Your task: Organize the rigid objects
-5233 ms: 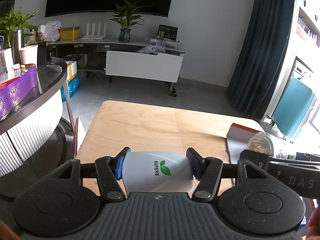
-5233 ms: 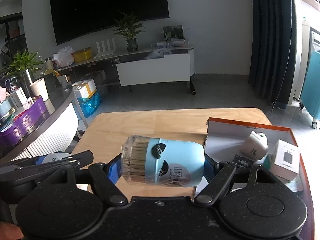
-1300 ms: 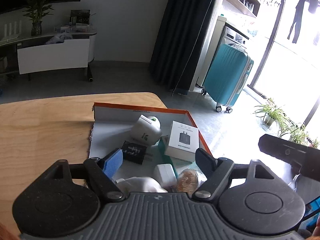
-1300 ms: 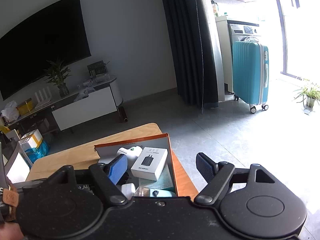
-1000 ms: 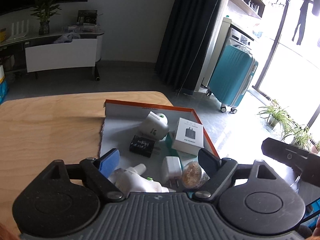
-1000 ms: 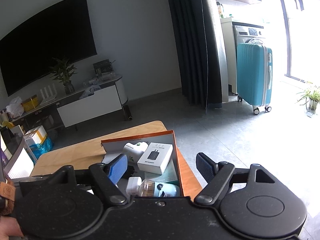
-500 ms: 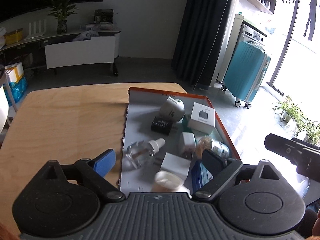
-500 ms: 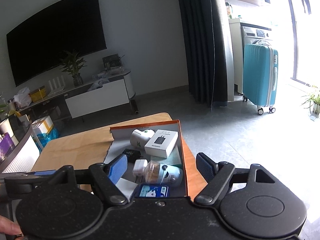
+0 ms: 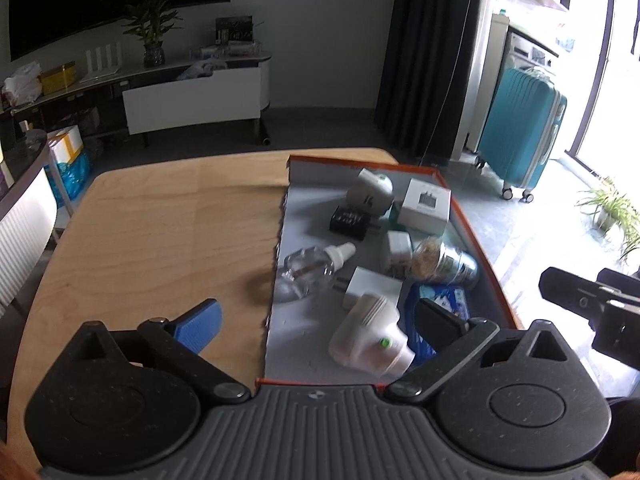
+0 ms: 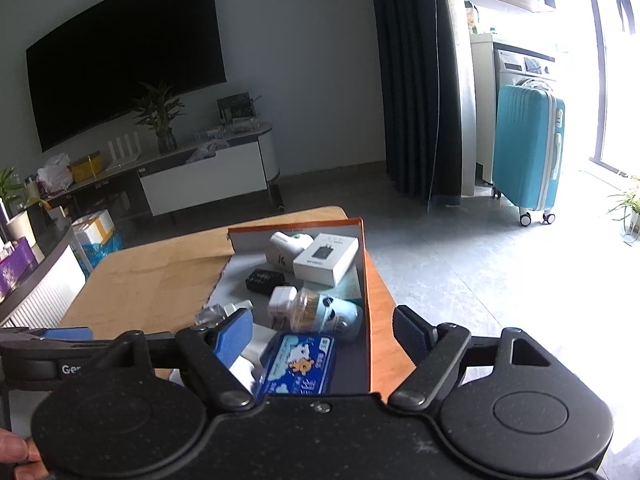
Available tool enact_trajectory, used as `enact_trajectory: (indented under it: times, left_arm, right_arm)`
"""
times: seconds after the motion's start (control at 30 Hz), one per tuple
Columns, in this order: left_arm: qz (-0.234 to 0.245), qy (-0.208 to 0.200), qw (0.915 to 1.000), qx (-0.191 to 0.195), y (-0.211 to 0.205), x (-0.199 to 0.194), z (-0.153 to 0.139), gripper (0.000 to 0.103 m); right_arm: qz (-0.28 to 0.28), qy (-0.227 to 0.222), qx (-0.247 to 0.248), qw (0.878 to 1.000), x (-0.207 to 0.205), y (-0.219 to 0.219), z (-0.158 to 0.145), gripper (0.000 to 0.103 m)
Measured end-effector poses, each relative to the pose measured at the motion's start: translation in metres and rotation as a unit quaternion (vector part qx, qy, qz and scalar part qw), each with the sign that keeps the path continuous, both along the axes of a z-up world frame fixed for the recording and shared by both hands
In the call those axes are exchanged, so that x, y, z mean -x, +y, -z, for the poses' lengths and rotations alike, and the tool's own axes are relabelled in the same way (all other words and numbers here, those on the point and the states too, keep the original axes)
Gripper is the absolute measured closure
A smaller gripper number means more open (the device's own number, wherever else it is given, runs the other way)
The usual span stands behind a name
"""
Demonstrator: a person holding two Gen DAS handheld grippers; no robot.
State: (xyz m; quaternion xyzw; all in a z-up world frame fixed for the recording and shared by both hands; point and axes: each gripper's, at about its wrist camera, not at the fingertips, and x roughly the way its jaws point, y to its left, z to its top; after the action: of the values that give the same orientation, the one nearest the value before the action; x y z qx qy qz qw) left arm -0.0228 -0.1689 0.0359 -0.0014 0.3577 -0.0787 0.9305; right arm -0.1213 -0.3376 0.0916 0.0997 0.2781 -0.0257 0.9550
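Orange-rimmed box (image 9: 472, 236) at the counter's (image 9: 160, 232) right edge holds the sorted plugs, bottles and cartons. Left hand-held gripper (image 9: 316, 320), jaws just spread wide, and right hand-held gripper (image 10: 324, 332), also open, grip nothing; best lifted clear without nudging the white plug (image 9: 372, 340). Pale wood, grey-tiled living room.

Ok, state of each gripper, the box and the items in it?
left gripper: open, has just been opening, nothing between the fingers
right gripper: open, empty
orange box: open-topped, on the table
clear bottle: lying on its side
toothpick jar: lying on its side
white box: lying flat
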Motion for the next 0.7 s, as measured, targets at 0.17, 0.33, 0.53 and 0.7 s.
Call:
enact_trajectory:
  times: [0.17, 0.33, 0.53, 0.7]
  left_arm:
    - [0.004, 0.009, 0.9999, -0.010, -0.004, 0.006, 0.008, 0.000]
    - [0.007, 0.009, 0.9998, -0.019, -0.006, 0.008, 0.010, 0.000]
    - [0.006, 0.014, 0.9997, -0.018, -0.008, 0.009, 0.013, 0.000]
    - [0.011, 0.017, 0.9996, -0.019, -0.011, 0.009, 0.014, 0.000]
  right_arm:
    - [-0.002, 0.009, -0.003, 1.000, 0.002, 0.001, 0.007, 0.011]
    - [-0.001, 0.015, -0.003, 1.000, 0.002, 0.001, 0.009, 0.011]
    - [-0.003, 0.021, -0.005, 1.000, 0.001, 0.003, 0.013, 0.011]
    - [-0.008, 0.027, -0.005, 1.000, -0.001, 0.005, 0.015, 0.011]
